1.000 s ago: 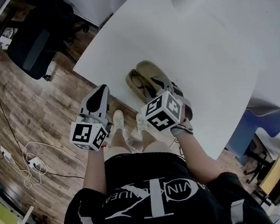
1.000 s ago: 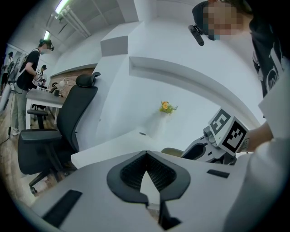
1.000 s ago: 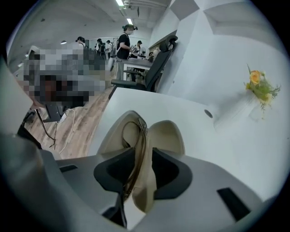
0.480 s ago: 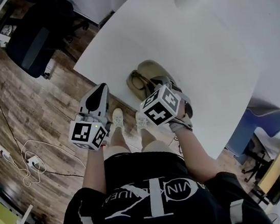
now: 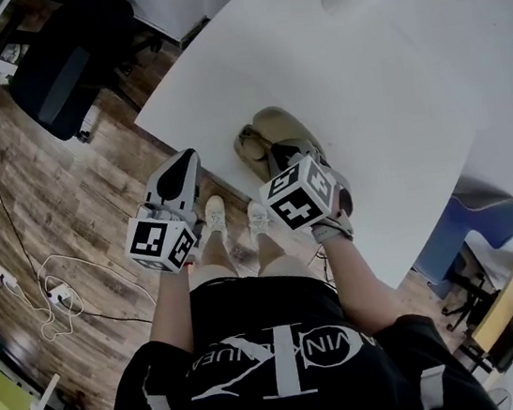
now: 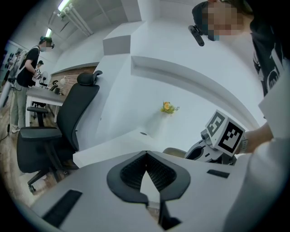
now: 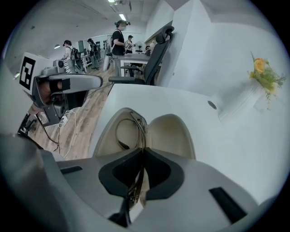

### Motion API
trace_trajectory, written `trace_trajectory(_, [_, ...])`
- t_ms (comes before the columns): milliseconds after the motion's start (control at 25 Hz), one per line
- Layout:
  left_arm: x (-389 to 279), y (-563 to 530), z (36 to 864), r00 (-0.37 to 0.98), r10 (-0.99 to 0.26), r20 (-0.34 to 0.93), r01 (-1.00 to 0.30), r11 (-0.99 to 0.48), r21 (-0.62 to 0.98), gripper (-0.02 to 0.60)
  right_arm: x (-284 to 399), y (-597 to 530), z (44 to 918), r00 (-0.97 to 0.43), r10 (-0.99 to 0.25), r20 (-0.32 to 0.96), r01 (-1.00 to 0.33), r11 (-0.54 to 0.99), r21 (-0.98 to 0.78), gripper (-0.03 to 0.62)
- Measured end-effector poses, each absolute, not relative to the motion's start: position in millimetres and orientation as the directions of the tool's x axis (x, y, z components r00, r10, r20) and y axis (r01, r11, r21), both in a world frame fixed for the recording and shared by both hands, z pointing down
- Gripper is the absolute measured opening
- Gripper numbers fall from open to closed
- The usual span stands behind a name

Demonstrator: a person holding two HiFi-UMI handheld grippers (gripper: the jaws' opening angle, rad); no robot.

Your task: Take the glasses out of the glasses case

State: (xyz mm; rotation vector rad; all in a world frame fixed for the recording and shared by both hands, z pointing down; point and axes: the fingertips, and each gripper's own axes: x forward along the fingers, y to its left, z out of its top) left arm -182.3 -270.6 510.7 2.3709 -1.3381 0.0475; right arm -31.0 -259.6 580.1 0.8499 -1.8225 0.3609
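One glasses case (image 7: 170, 133) lies open near the edge of the smooth white table (image 5: 363, 89). Its two rounded, shell-shaped halves are spread side by side and lined in matte beige. The right-hand half is bare. The single pair of glasses (image 7: 128, 131) sits in the left-hand half, a thin wire frame around clear oval lenses. The right gripper (image 7: 144, 152) points steeply down into the case. Its two grey jaws, faced with dark ribbed pads, are closing right down and pinch the thin frame between them. The left gripper (image 6: 146, 154) hangs off the table's edge above the wood-plank floor (image 5: 66, 198), well apart from the case, its jaw tips meeting with nothing between them. Each gripper carries one cube of black-and-white square markers. One small bunch of yellow flowers (image 7: 265, 74) stands farther back on the table.
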Motion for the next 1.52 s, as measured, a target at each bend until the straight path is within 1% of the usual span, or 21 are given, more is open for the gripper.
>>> trace_trajectory(600, [-188.1, -264.9, 484.8, 0.535, -0.823, 0.191, -0.829, -0.469, 0.304, 0.014, -17.8, -269.9, 538.2, -0.242, -0.509, 0.826, -0.773, 0.615, 0.153, 0.034])
trace_trajectory(1000, [-188.1, -269.5, 461.9, 0.532, -0.832, 0.159, -0.835, -0.482, 0.266, 0.014, -22.6, -276.9, 508.5, -0.333, -0.565, 0.755, -0.788, 0.606, 0.106, 0.034])
trace_trajectory(1200, [-193.0, -270.9, 450.6, 0.523, -0.84, 0.148, -0.842, -0.481, 0.244, 0.014, -25.5, -279.4, 487.3, -0.4, -0.607, 0.686, -0.803, 0.593, 0.057, 0.034])
trace_trajectory(1520, [-199.2, -277.6, 433.9, 0.508, -0.852, 0.127, -0.853, -0.478, 0.211, 0.014, -13.4, -288.8, 461.4, -0.435, -0.681, 0.589, -0.826, 0.562, 0.04, 0.034])
